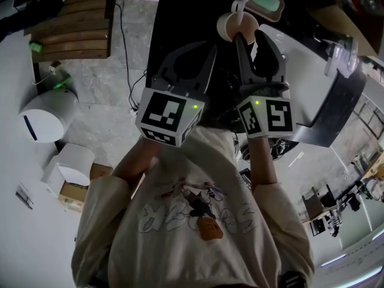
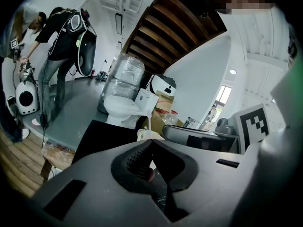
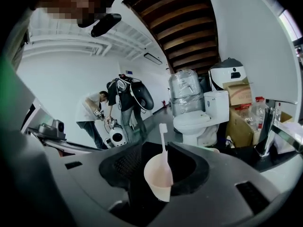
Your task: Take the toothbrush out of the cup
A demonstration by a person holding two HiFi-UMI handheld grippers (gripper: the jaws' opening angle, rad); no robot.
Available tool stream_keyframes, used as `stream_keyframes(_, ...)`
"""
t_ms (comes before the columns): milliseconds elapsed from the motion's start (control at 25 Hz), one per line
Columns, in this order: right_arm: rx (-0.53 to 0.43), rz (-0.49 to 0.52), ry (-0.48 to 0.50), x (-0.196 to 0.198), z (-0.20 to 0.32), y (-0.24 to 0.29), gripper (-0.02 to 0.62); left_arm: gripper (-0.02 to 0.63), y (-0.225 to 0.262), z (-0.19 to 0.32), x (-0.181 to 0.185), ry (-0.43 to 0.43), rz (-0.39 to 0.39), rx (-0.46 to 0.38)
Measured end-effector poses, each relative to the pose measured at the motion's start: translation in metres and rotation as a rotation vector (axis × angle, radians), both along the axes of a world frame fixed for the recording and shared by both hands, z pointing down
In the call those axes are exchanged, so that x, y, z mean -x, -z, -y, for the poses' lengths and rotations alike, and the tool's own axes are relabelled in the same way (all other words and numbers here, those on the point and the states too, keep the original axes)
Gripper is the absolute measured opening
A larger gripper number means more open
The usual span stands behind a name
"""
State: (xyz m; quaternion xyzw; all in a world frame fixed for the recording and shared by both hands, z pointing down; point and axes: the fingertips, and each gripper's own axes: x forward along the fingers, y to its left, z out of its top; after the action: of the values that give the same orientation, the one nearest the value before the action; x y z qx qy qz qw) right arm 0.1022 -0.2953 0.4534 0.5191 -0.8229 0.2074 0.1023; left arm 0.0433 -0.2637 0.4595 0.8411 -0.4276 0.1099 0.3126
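A pale pink cup (image 1: 228,26) stands on the black table (image 1: 180,17) with a white toothbrush (image 1: 242,11) upright in it. My right gripper (image 1: 251,35) is open just behind the cup. In the right gripper view the cup (image 3: 158,176) and toothbrush (image 3: 163,143) sit in the gap of the right gripper (image 3: 156,144), and the pads do not press on them. My left gripper (image 1: 210,45) hangs beside it on the left, jaws shut and empty. From the left gripper view, the cup (image 2: 147,134) shows just past the left gripper's (image 2: 150,143) tips.
A green dish (image 1: 264,0) lies beyond the cup. A white curved counter (image 1: 312,71) with a faucet (image 1: 336,53) is at the right. Across the room are a wrapped toilet (image 3: 196,122), cardboard boxes (image 3: 239,96) and two people (image 3: 102,112). A white bin (image 1: 45,116) stands on the floor.
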Motion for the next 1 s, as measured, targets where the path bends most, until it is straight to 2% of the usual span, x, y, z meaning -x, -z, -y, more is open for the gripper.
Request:
stream_keyframes(240,0.018,-0.071,0.026,0.002,0.018,-0.011,0.163,0.015,-0.01,0.013,0.001,-0.003,-0.001,0.014)
stream_keyframes(560,0.096,-0.15,0.126,0.008,0.033,-0.034,0.183,0.015,-0.022,0.026,0.008,0.006,-0.001,0.032)
stream_keyframes(760,0.111,-0.177,0.138,0.008,0.045,-0.041,0.181,0.015,-0.03,0.034,0.008,0.012,-0.003,0.044)
stream_keyframes(1000,0.15,-0.28,0.213,0.014,0.051,-0.051,0.166,0.015,-0.039,0.036,0.011,0.028,0.003,0.066)
